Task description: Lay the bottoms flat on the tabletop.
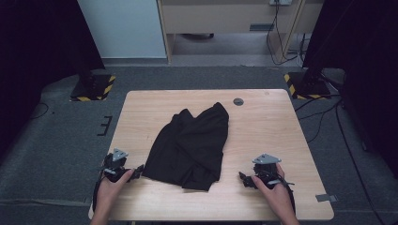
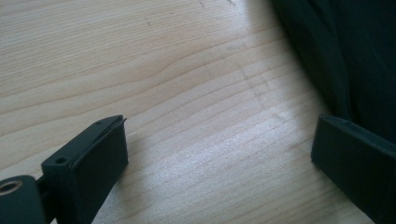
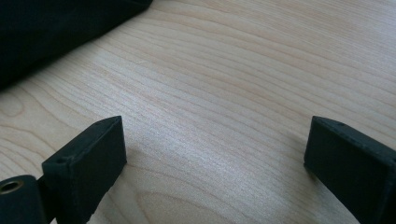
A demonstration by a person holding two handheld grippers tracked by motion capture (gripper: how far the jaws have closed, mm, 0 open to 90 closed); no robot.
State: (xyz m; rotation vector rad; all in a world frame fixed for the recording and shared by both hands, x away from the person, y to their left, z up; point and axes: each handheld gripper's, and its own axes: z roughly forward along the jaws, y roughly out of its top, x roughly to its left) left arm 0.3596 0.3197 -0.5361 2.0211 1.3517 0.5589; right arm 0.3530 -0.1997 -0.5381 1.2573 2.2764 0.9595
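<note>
Black shorts (image 1: 190, 147) lie crumpled mid-table, long axis running diagonal: one end far and a bit to the right near the small round cap (image 1: 238, 101) set in the tabletop, the other end near the front edge. Left gripper (image 1: 137, 171) sits on the table (image 1: 263, 117) at the front-left, jaws spread wide w/ nothing between them, pointing toward the cloth's near-left corner, which is just beside its tips. In the left gripper view the shorts (image 2: 345, 51) fill the upper right, the dark edge running down behind the right-hand jaw; can't tell if it touches the fabric. Right gripper (image 1: 244, 178) rests front-right, jaws also spread and empty, bare wood between them. In the right gripper view the shorts (image 3: 51, 28) show at the upper left, clearly apart from the jaws. So the left hand (image 1: 110, 187) is the nearer one: a short push inward should reach the hem. The right hand (image 1: 274, 190) has a gap of bare wood to cross toward the near-right corner. Judging by the layout, next move prob. starts w/ both closing in on the front edge of the shorts, left arriving first.
</note>
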